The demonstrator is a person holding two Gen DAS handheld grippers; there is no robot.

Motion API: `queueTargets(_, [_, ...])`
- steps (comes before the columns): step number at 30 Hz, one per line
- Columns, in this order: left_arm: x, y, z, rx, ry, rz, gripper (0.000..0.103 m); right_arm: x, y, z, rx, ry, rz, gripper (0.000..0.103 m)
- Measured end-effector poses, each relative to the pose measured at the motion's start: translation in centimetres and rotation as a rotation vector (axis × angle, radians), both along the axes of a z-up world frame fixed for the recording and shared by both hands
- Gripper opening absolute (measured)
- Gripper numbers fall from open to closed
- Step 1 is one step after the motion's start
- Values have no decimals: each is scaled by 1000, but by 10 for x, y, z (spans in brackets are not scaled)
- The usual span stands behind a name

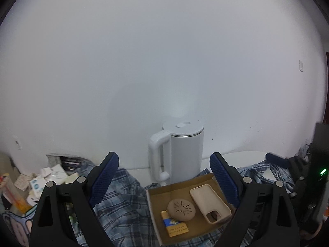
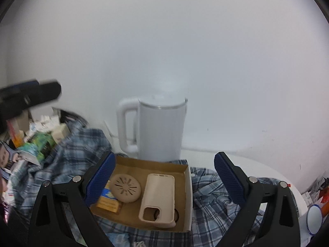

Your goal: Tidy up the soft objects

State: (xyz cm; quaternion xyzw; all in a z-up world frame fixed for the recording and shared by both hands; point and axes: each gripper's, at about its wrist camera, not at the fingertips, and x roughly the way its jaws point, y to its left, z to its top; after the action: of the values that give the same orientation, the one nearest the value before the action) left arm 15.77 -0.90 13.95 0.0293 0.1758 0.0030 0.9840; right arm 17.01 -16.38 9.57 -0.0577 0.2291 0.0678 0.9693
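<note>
A blue plaid shirt (image 2: 67, 150) lies crumpled across the white table (image 2: 255, 164), spreading from about 9 o'clock round to 4 o'clock in the right wrist view; its lower folds are cut off by the frame edge and by the gripper arms, so its full outline cannot be made out. On top of it, near 6 o'clock, sits an open cardboard box (image 2: 188, 195). Inside the box lie a beige phone case (image 2: 157, 193), a round beige slotted disc (image 2: 125, 187) at its 9 o'clock, and a yellow and blue packet (image 2: 109, 200) partly hidden under the disc and behind a blue pad. A dark round item shows only through the case's camera cutout and cannot be identified.

Behind the box, at 12 o'clock, stands a white kettle (image 2: 160, 129), handle to the left. A blurred heap of packets and boxes (image 2: 39, 135) sits at 9 o'clock, hard to read.

The right gripper (image 2: 164, 183) is spread wide and holds nothing, hovering over the box. The left gripper (image 1: 164, 182) is likewise spread wide and empty, above the shirt (image 1: 123, 201) and box (image 1: 153, 212), kettle (image 1: 185, 150) beyond.
</note>
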Motion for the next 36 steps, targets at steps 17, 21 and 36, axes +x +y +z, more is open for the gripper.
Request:
queueTargets(17, [-126,7,-20,-60,-93,-6,92,-115,-6,10,20,-129,-10,96])
queueTargets(21, [-136,5,-40,-50,-84,-1,92,-128,-9,-13,17,-119,-13,96])
queueTargets(36, [-138,4,-121,-105,29,-39,92,-145,-26,-81,67,6,-53,96])
